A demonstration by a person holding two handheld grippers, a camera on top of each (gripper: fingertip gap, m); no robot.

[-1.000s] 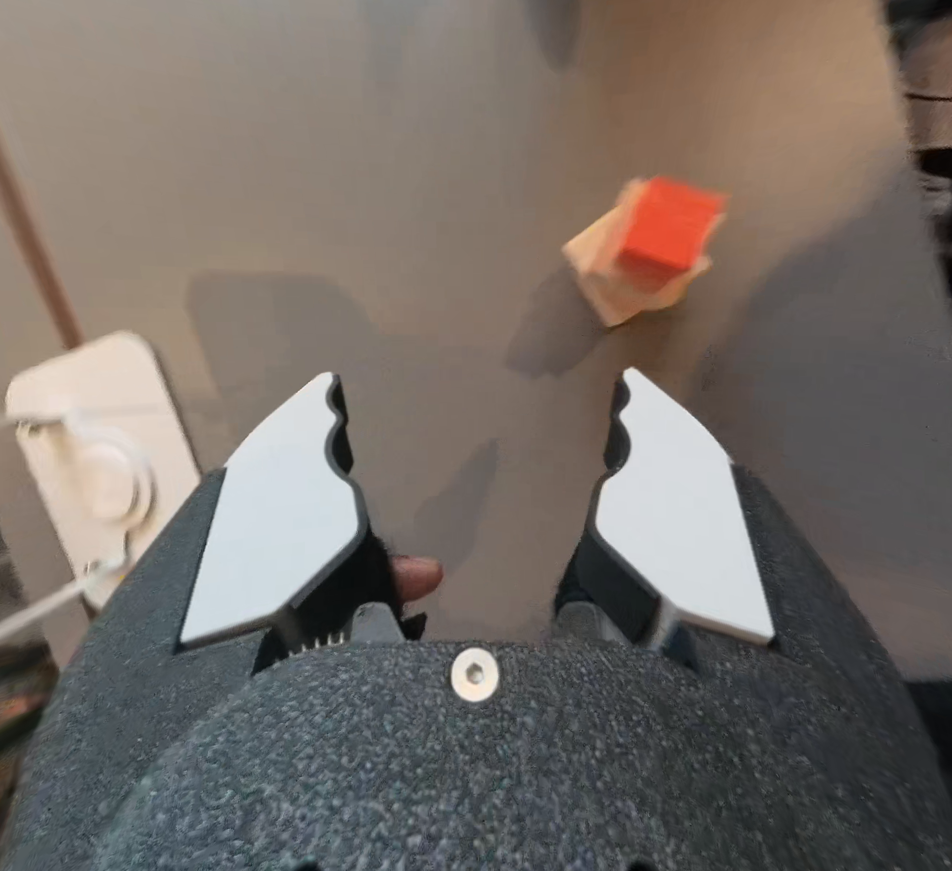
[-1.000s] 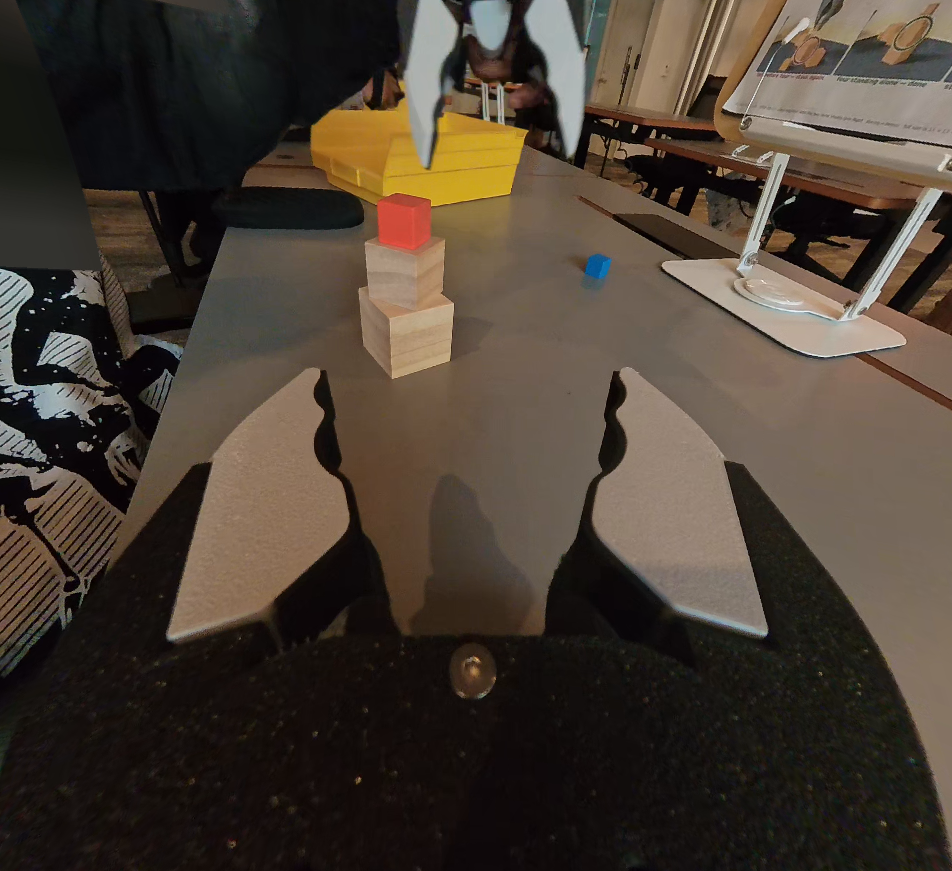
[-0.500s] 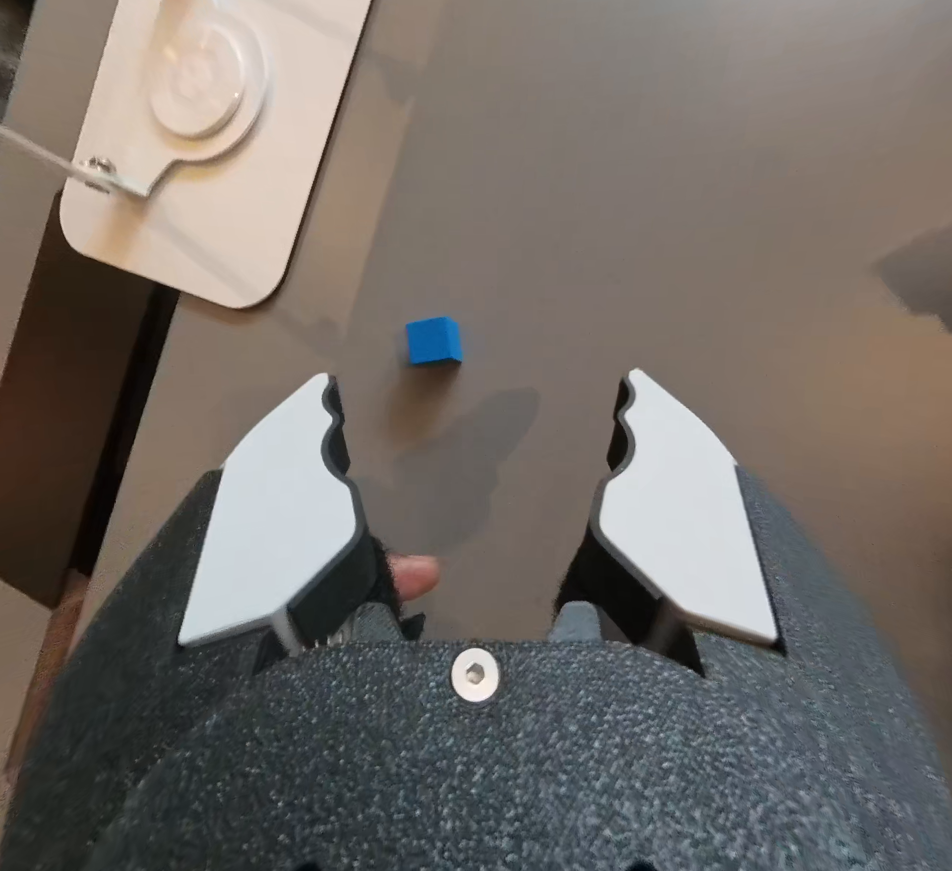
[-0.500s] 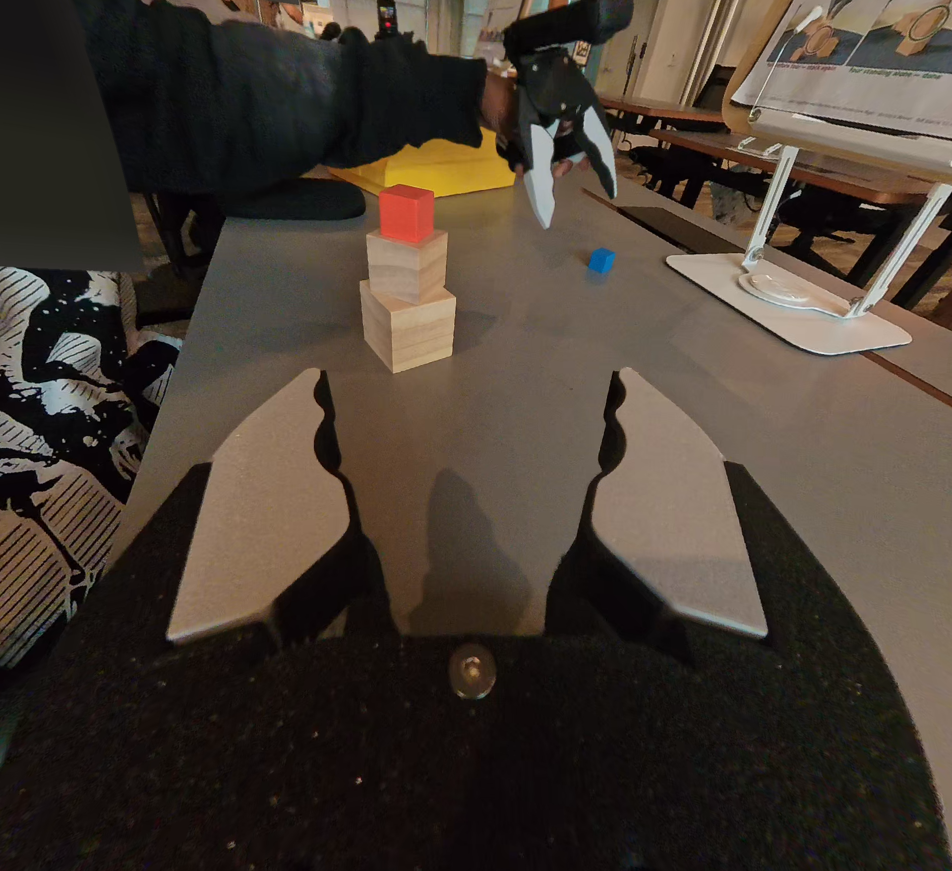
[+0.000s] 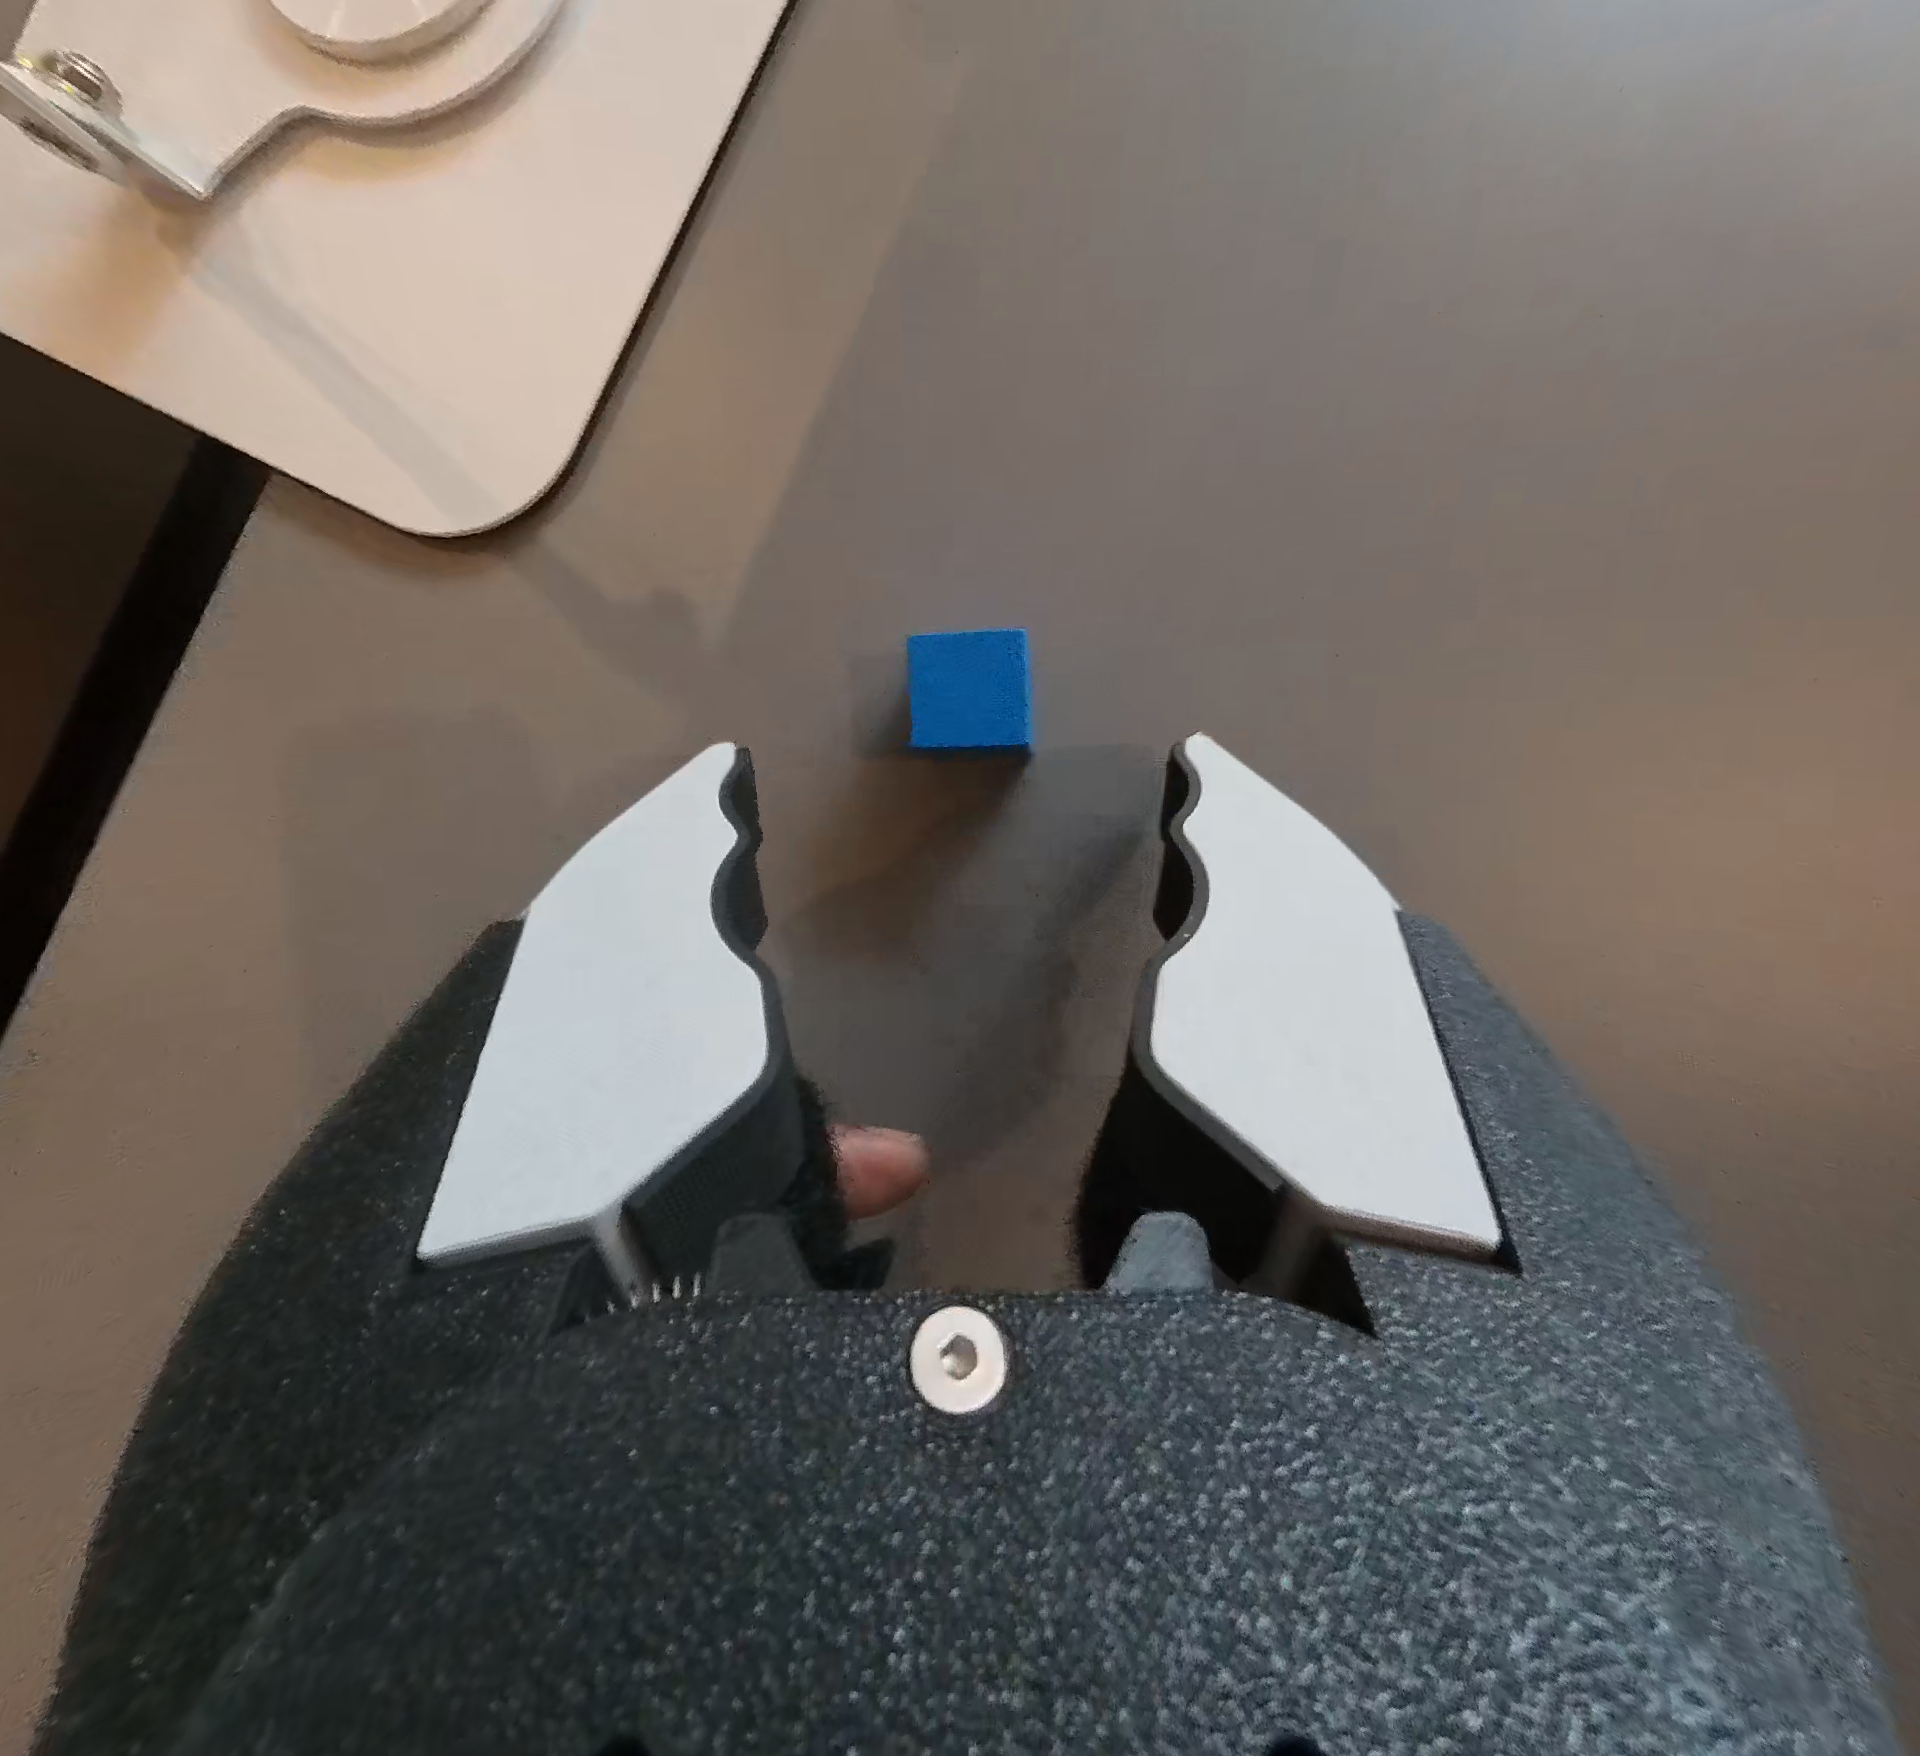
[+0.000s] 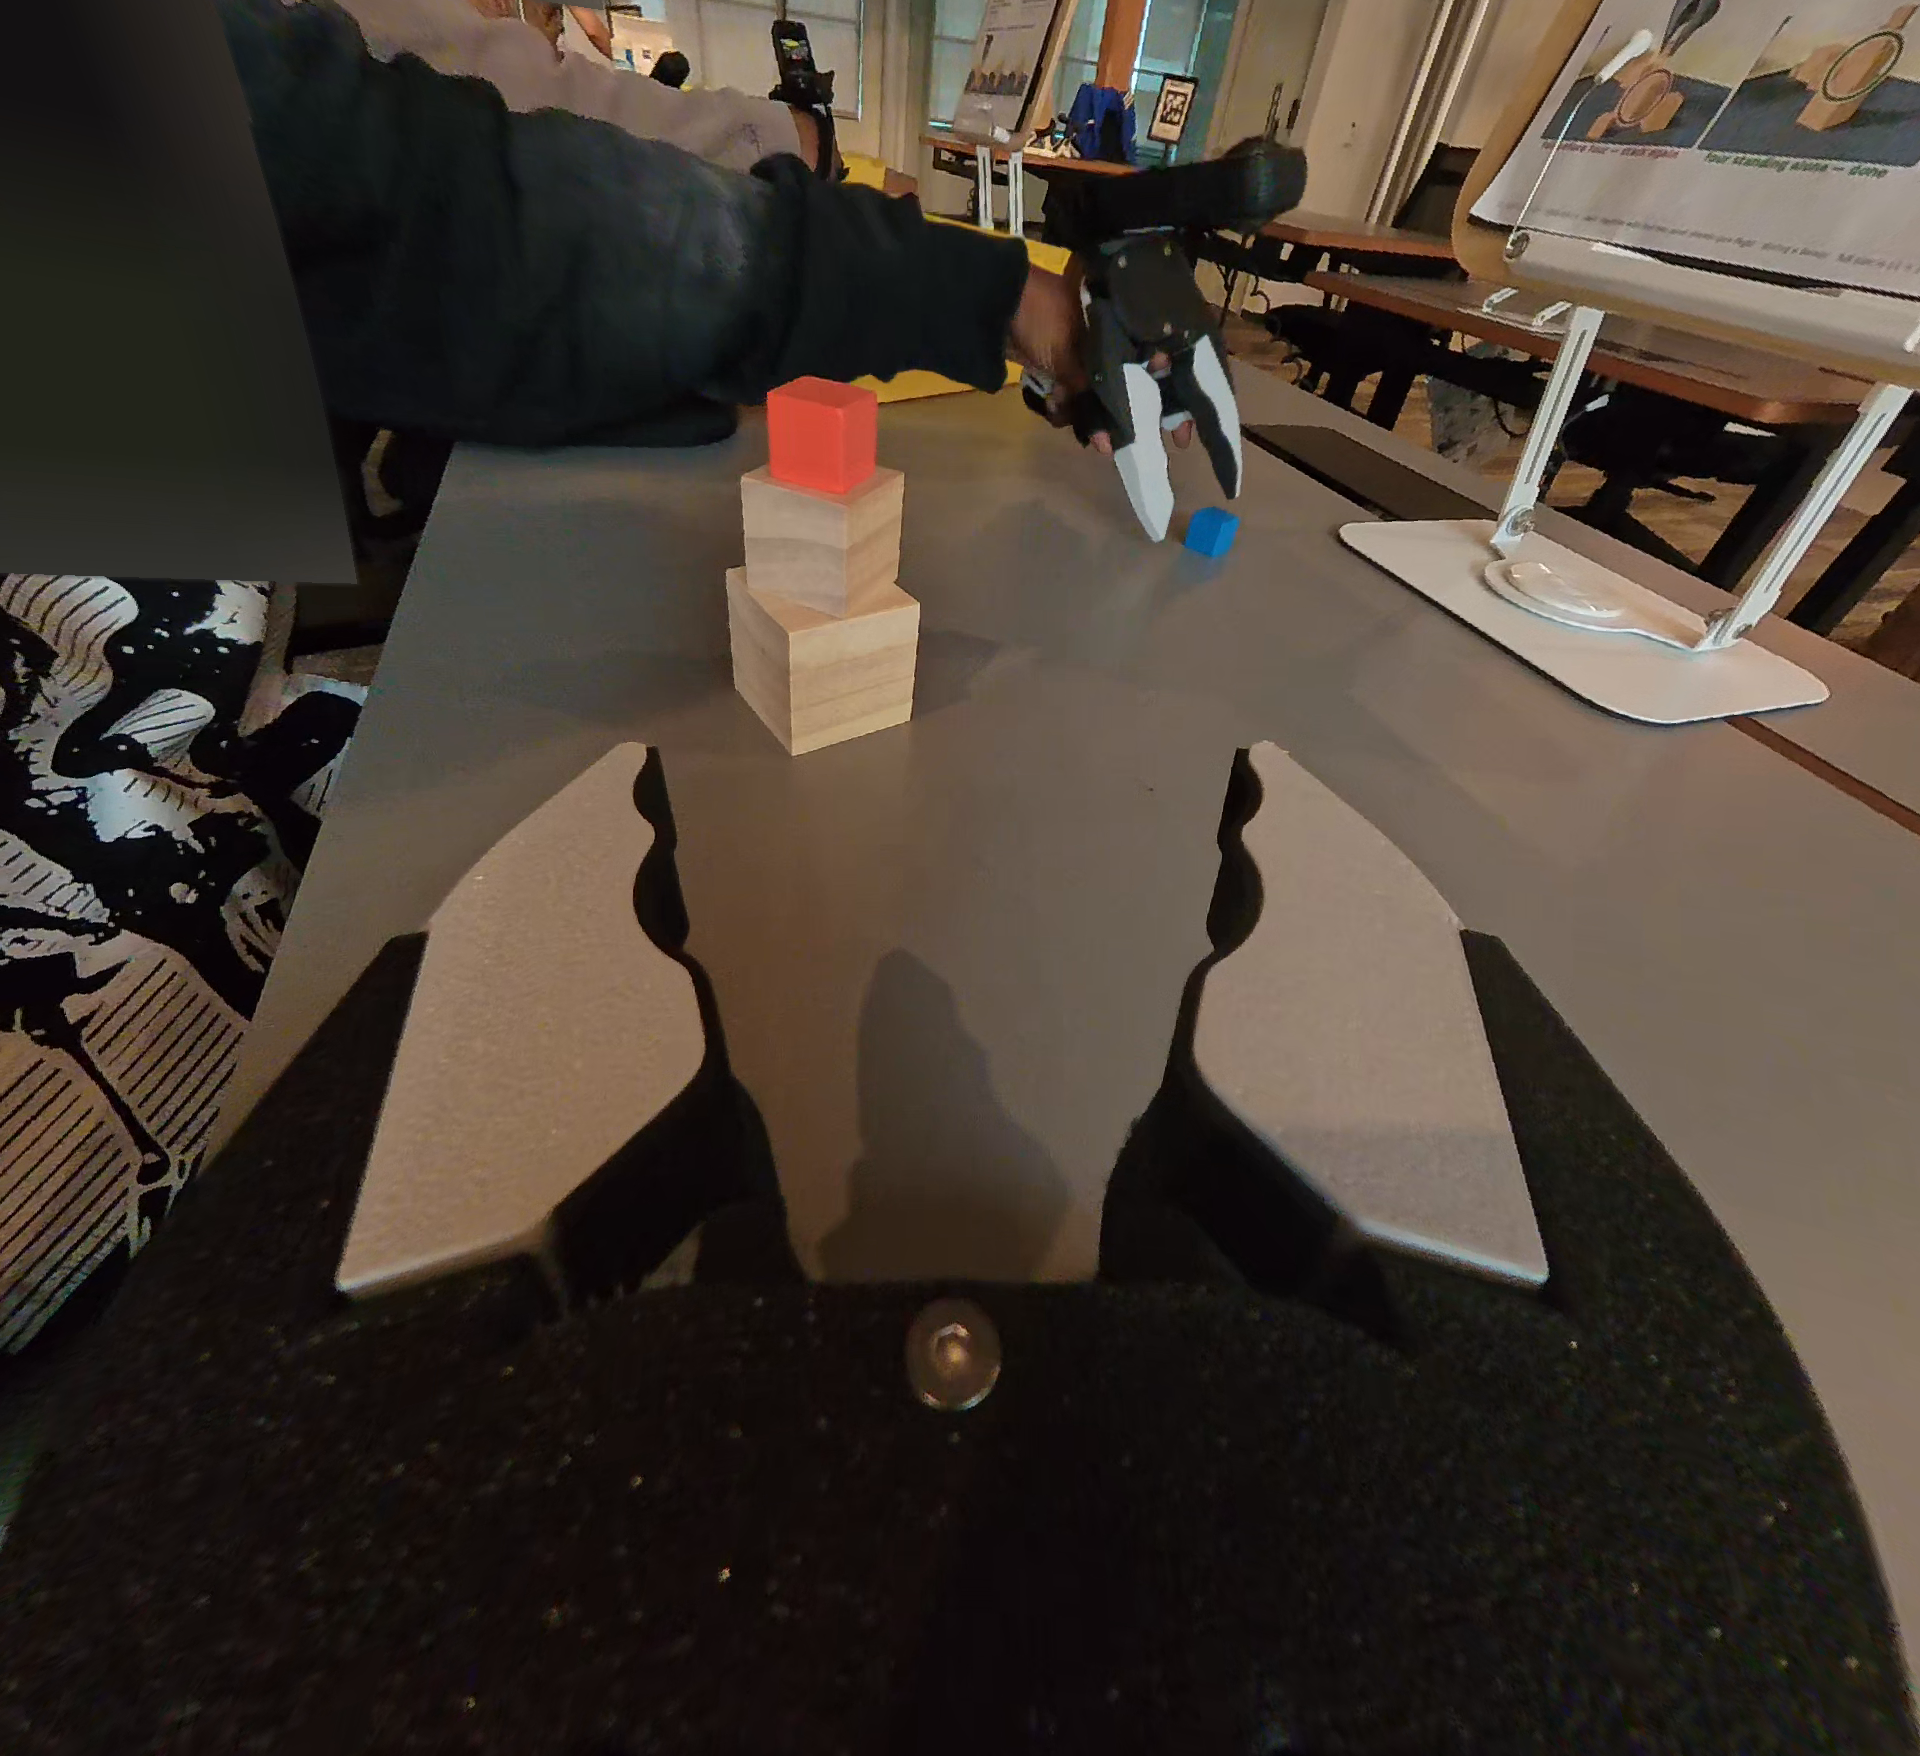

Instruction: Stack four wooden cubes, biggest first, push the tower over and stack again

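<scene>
Three cubes are stacked on the grey table (image 6: 1351, 875): big plain wood cube (image 6: 823, 667) at the bottom, smaller wood cube (image 6: 823, 537) on it, red cube (image 6: 822, 433) on top. Printed instruction sheet (image 6: 1756, 44) stands on a white stand (image 6: 1579, 605), right side. Tiny blue cube (image 5: 968, 690) sits alone near the stand; left gripper (image 5: 961, 761) hovers over it, jaws spread, not touching. Right gripper (image 6: 945, 761) is spread wide too, empty, well short of the stack.

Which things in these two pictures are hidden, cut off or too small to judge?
- Left wrist view: the three-cube tower is out of frame; the white stand base is cut by the top and left edges.
- Right wrist view: the left gripper hangs beside the blue cube; any contact is too small to tell.
- Right wrist view: the yellow box sits mostly behind the sleeve.
</scene>
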